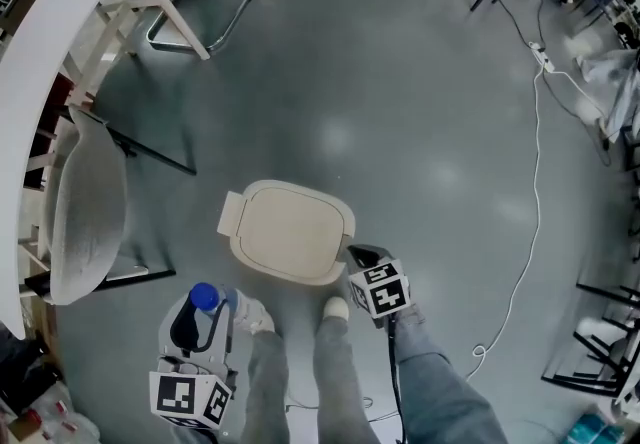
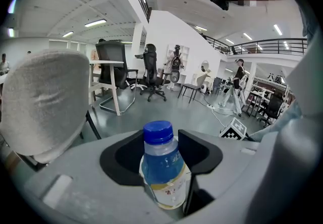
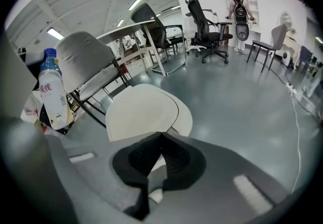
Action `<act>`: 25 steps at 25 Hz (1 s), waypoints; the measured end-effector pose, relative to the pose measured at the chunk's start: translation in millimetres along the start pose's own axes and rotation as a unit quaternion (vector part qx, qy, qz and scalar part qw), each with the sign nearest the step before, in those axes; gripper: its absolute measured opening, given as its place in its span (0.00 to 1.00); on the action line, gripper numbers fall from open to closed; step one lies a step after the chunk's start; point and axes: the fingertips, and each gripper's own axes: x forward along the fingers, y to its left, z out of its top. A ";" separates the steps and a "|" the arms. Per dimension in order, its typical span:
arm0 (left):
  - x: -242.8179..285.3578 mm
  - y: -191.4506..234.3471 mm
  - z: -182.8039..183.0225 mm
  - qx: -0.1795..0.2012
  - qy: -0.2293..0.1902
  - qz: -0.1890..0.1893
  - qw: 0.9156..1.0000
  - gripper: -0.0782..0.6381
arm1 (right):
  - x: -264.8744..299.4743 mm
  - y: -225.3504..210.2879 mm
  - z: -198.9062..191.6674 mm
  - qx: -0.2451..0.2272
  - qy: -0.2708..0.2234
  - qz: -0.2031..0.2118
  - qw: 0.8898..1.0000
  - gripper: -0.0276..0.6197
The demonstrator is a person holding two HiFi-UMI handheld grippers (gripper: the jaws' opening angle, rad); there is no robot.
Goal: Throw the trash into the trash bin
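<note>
In the head view your left gripper (image 1: 200, 324) sits at the near left, clamped on the bottle (image 1: 204, 298), blue cap up. The trash bin (image 1: 290, 232) lies just beyond and to the right of it, and its cream lid is down. Your right gripper (image 1: 360, 255) is the nearer one to the bin, with its tip at the lid's near right edge. I judge the lid has to come up before the bottle can go in, and your right hand is better placed for that.

In the left gripper view the jaws stand wide on the bottle's body, with a pad pressing on each side. The bottle's long axis is upright, and the cap rises clear above the pads. The bin does not show here, only a grey chair back at the left and open floor beyond.

In the right gripper view the jaws are together with nothing between them. The cream lid lies directly past their tips. The held bottle stands upright at the far left of this view, well apart from these jaws.
</note>
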 end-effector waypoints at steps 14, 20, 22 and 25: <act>0.7 -7.7 -2.3 -0.002 0.008 -0.004 1.000 0.42 | 18.9 2.8 -23.5 -0.007 0.034 0.010 0.999 0.05; 2.6 -13.9 -3.6 -0.005 0.012 -0.010 1.000 0.42 | 21.8 1.6 -25.4 -0.026 0.047 0.013 0.998 0.05; 3.3 -14.9 -4.0 -0.005 0.012 -0.011 1.000 0.42 | 21.0 2.1 -27.6 -0.028 0.058 0.017 0.998 0.05; 3.9 -15.5 -5.5 -0.008 0.012 -0.011 1.000 0.42 | 23.7 -2.6 -31.4 -0.021 0.071 0.019 0.997 0.05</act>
